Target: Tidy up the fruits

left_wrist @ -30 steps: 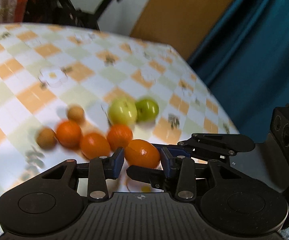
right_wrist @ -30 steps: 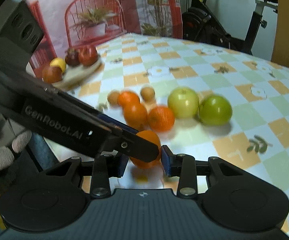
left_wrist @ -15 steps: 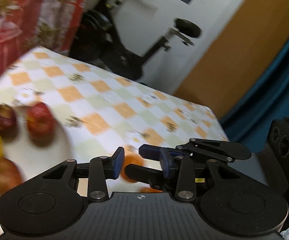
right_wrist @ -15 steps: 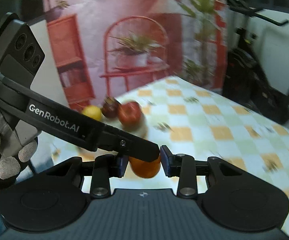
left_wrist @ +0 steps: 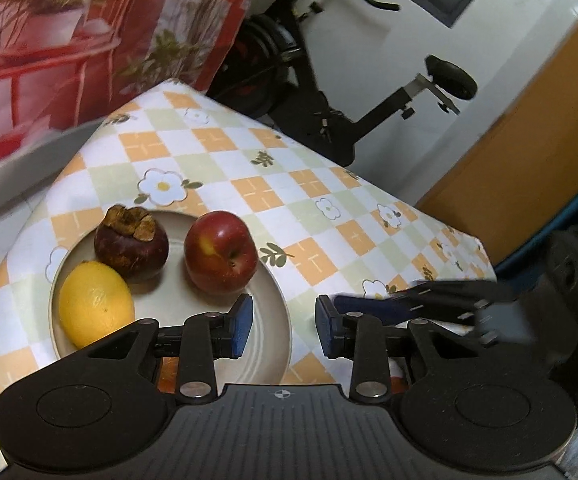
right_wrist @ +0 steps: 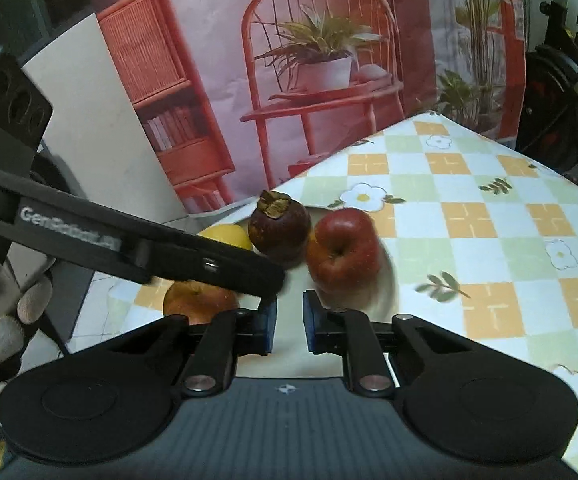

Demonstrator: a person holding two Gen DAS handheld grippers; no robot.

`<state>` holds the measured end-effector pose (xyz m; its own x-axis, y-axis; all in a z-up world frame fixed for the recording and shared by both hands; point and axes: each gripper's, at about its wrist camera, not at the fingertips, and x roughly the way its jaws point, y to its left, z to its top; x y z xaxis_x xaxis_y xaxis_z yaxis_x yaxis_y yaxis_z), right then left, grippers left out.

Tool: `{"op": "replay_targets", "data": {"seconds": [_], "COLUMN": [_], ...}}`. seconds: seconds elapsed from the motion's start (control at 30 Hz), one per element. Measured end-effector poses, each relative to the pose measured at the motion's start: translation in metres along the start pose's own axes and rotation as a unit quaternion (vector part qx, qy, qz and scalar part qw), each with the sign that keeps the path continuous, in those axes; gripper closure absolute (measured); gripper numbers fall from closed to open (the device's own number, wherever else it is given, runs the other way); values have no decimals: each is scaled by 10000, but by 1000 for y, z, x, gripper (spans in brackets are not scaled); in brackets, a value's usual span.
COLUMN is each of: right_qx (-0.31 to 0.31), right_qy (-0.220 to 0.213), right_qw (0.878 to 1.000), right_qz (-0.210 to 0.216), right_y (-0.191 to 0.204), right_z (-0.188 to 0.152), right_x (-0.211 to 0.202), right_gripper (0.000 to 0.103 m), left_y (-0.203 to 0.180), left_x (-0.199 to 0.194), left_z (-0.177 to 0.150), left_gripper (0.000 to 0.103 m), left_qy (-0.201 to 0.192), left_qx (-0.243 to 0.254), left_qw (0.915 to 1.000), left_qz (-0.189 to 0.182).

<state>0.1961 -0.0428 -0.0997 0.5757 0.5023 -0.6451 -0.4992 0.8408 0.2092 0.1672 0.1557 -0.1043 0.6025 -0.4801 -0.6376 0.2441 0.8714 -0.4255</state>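
Yellow lemon [left_wrist: 96, 304] lies lengthwise, near-left to far-right.

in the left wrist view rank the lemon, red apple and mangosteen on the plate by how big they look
1. lemon and red apple: they look about alike, and the lemon lies nearer the camera, so I won't rank them.
2. mangosteen: smallest, though farthest back on the plate.

Plate [left_wrist: 277, 320]: near table's [left_wrist: 329, 248] left corner.
Fruit on plate: mangosteen [left_wrist: 131, 242], lemon [left_wrist: 95, 304] beside it, apple [left_wrist: 221, 252] apart.
Left gripper [left_wrist: 283, 324]: over plate rim, jaws parted and just closing, nothing between.
Right gripper [left_wrist: 429, 306]: blurred, beside right finger.
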Motion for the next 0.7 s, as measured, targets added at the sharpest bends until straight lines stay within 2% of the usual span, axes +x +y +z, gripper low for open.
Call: {"op": "replay_targets", "data": {"seconds": [0.13, 0.23, 0.33, 0.47, 0.7], "right_qx": [118, 277, 367, 412, 50], "right_qy": [-51, -36, 98, 337, 518], "right_qw": [9991, 9970, 9958, 9955, 9969], "right_qz": [-413, -719, -838, -785, -583], "right_y": [-29, -44, -49, -42, -12], "right_z": [-15, -32, -53, -79, -102], "right_x": [-46, -75, -92, -87, -61], "right_gripper": [84, 82, 81, 81, 58], "left_y": [-18, -34, -51, -66, -58], "left_x": [7, 21, 37, 55, 64], "left_z": [-9, -16, -26, -44, -57], "left_gripper": [68, 67, 63, 63, 60], "left_qy": [-11, 216, 487, 839, 1113], "left_qx": [206, 317, 456, 633, 325], "left_qw": [9997, 9986, 9965, 9934, 9924], "left_qz": [-143, -375, -497, -461, -404]}}
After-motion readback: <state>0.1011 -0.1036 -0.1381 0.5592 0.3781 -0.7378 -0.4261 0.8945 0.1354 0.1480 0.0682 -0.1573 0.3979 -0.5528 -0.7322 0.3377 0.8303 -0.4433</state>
